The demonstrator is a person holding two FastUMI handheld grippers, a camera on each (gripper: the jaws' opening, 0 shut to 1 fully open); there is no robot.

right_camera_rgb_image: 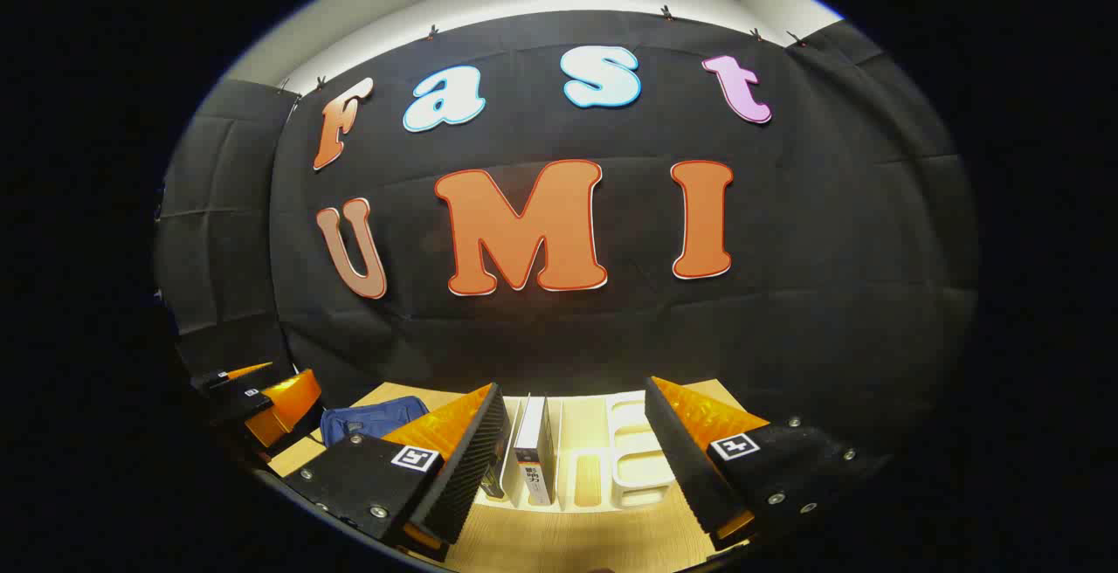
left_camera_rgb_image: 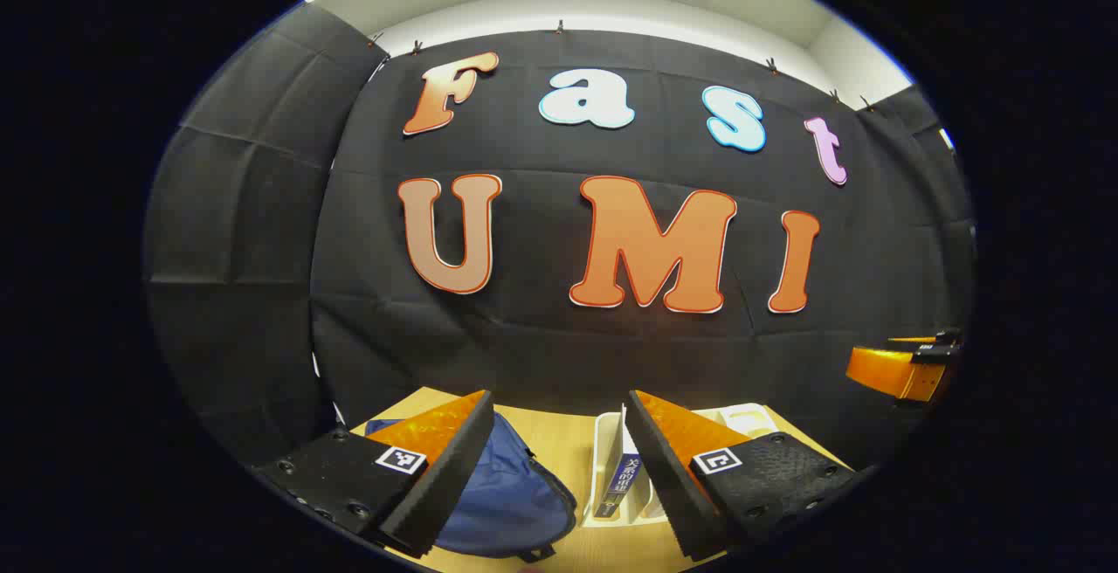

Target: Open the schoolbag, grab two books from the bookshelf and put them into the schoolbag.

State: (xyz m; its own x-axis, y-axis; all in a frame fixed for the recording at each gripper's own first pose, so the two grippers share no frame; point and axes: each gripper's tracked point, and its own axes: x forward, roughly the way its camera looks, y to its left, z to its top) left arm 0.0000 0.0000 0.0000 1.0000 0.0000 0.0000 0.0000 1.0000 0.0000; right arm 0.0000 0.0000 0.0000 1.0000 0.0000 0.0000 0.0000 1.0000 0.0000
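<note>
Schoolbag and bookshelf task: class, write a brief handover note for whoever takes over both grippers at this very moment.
Left gripper: open, holding nothing, raised above the blue fabric schoolbag.
Right gripper: open, holding nothing, facing the white plastic bookshelf.
Things: the schoolbag lies on the light wooden table, beside the bookshelf; an upright white-spined book stands in the bookshelf.
Done: nothing visible; no book has been taken.
Left: open the schoolbag, take two books from the bookshelf, put them in the bag.

Dim booth, bright strip above wall cloth — strong fisheye bending at edges, focus sharp
</note>
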